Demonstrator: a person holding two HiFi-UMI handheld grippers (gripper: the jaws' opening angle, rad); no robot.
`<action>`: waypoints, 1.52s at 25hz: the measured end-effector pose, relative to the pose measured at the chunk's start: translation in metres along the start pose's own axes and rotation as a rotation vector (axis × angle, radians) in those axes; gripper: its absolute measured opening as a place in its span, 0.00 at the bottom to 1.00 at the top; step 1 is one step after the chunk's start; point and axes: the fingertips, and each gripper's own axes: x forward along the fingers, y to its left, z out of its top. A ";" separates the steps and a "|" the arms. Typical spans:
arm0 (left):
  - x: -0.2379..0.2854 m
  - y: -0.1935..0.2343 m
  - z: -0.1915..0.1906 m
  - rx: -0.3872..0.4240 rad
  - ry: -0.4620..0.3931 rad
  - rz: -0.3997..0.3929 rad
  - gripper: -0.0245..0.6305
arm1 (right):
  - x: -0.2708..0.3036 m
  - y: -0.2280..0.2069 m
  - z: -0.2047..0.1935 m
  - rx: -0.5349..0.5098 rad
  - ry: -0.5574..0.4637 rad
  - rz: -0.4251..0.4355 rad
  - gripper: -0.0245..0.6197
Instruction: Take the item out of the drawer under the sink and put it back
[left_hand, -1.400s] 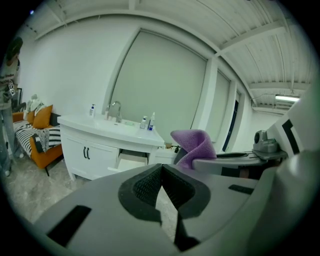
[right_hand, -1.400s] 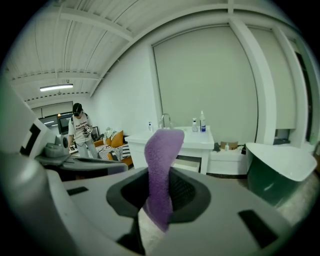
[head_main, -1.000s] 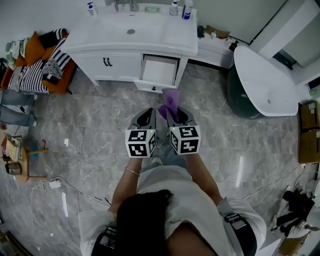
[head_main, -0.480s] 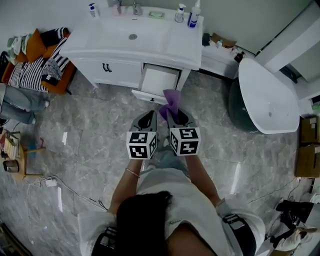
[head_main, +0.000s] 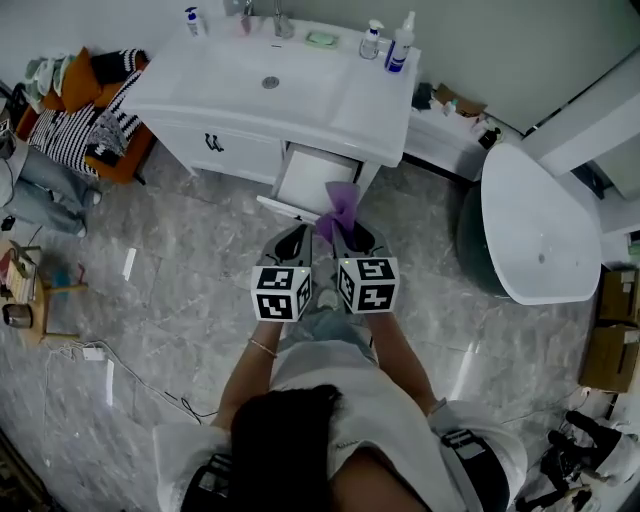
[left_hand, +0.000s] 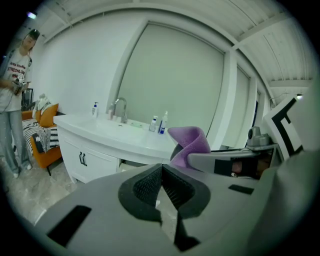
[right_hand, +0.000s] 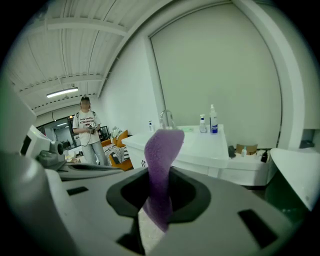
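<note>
The person stands on the marble floor (head_main: 180, 260) facing the white sink cabinet (head_main: 225, 150), both forearms stretched forward from bent elbows and held close together at waist height, so the two tools ride side by side with their marker cubes almost touching. A thin bracelet (head_main: 264, 346) shows on the left wrist. The right gripper (head_main: 346, 236) points at the cabinet and its jaws are clamped on a purple cloth (head_main: 340, 205); from that gripper's own view the cloth is pinched at its lower end between the pads and rises from them in a tall folded strip that curls over at the top. The cloth hangs in the air over the floor, just in front of the drawer (head_main: 308, 181), which is pulled out under the right part of the sink (head_main: 262, 80); from above, the cloth's top edge overlaps the drawer's front panel. The left gripper (head_main: 296, 238) is level with the right one and just beside it, its jaws pressed together at the tips with nothing between them. Two bottles (head_main: 400, 44) stand at the back right corner of the counter, near the tap (head_main: 280, 22). A white bathtub (head_main: 535, 230) lies well off to the right, and another person (left_hand: 14, 100) stands across the room beside an orange sofa (left_hand: 42, 145).
</note>
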 end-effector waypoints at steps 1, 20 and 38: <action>0.006 0.000 0.003 -0.003 -0.001 0.008 0.04 | 0.004 -0.004 0.004 -0.003 -0.001 0.009 0.18; 0.076 0.000 0.023 -0.028 -0.008 0.079 0.04 | 0.054 -0.060 0.017 -0.023 0.038 0.081 0.18; 0.133 0.042 0.034 -0.026 0.047 0.041 0.04 | 0.111 -0.069 0.017 -0.039 0.111 0.044 0.18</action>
